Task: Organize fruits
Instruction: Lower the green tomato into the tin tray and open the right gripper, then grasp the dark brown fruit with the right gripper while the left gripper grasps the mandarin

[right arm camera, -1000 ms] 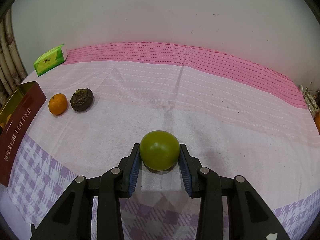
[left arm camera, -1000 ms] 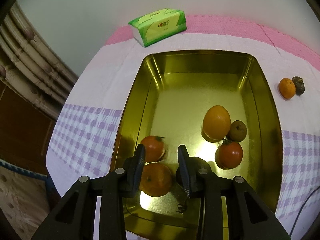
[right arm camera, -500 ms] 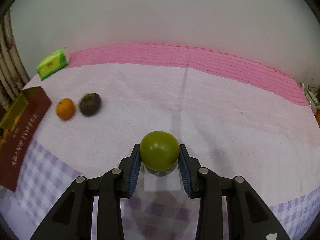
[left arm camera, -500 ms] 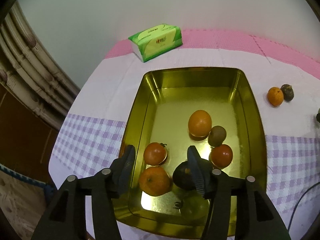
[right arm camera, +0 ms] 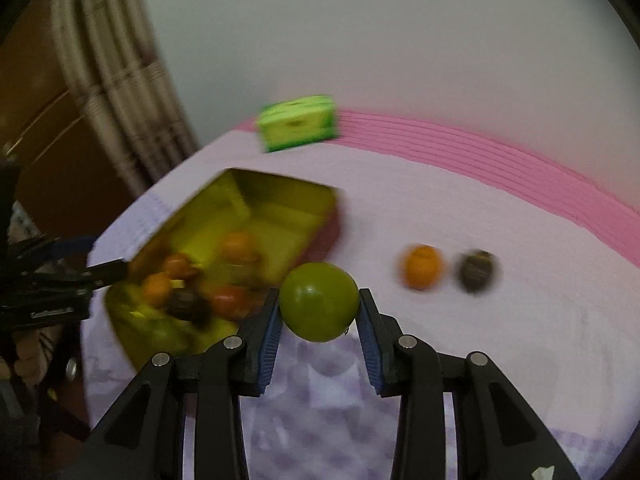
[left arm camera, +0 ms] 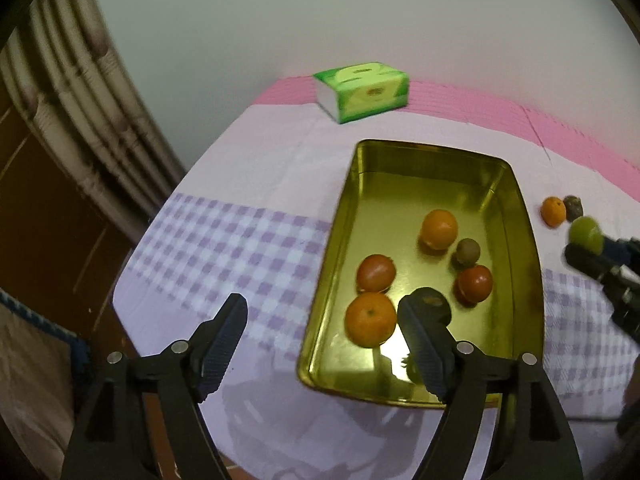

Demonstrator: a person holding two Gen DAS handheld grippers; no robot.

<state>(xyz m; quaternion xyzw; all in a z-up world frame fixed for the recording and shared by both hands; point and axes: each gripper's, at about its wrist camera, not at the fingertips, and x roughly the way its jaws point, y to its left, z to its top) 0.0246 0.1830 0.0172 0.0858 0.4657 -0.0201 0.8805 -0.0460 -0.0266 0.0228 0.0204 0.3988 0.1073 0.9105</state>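
Gold tin (left arm camera: 524,240) on checked tablecloth (left arm camera: 224,248), curtain (left arm camera: 80,92) beside white wall (left arm camera: 320,12).

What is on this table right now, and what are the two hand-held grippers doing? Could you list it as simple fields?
tin: gold tin on a checked cloth
in tin: two oranges, two red fruits, a brown fruit, a dark fruit
loose on cloth: small orange beside dark fruit
right hand-held gripper: shut on green fruit, near the tin
left hand-held gripper: open, holding nothing, over the tin's near edge
background: green tissue pack
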